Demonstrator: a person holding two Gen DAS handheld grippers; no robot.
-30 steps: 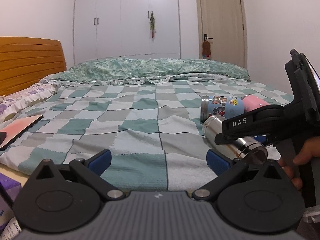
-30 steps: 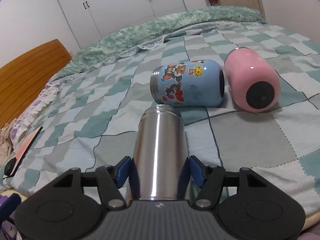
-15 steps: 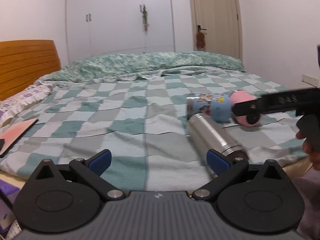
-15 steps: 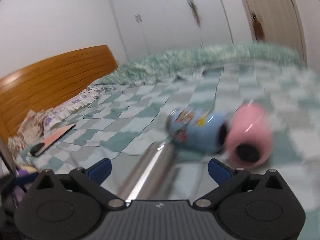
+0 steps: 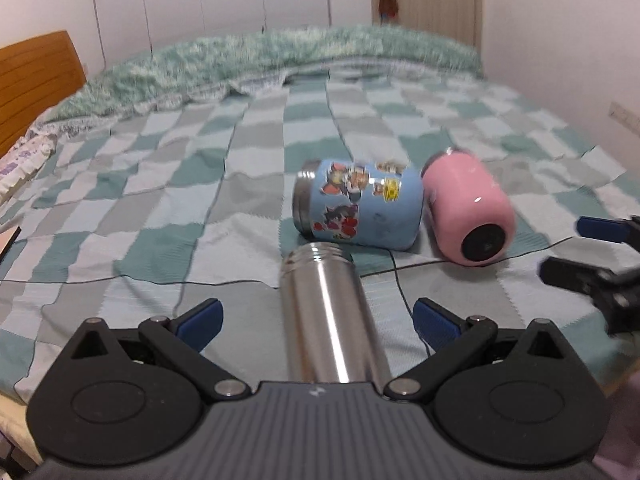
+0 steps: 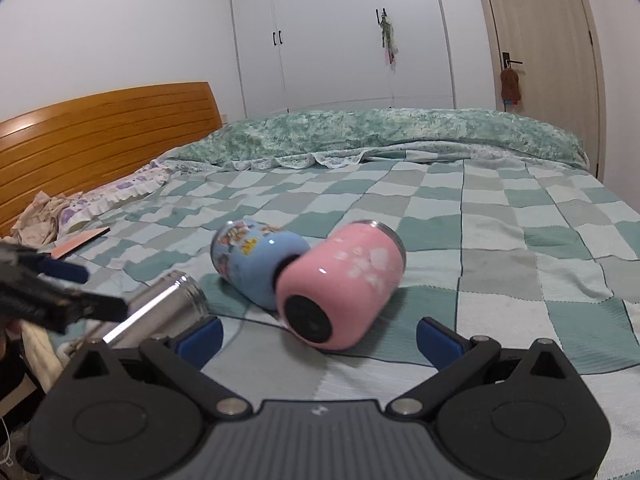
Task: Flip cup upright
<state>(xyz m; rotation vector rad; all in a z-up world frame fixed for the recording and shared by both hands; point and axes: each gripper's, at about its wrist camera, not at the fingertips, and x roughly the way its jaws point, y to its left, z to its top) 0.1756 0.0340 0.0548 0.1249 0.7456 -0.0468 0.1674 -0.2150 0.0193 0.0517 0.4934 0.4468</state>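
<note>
Lying on its side on the checked bedspread (image 5: 160,240), the steel cup (image 5: 326,316) sits between my left gripper's (image 5: 318,316) spread fingers, untouched. My right gripper (image 6: 320,334) is spread too, framing the pink cup (image 6: 344,284), which lies against the blue cartoon cup (image 6: 252,260).

No readable text; the blue cup (image 5: 358,204) stickers' lettering seems too blurred
</note>
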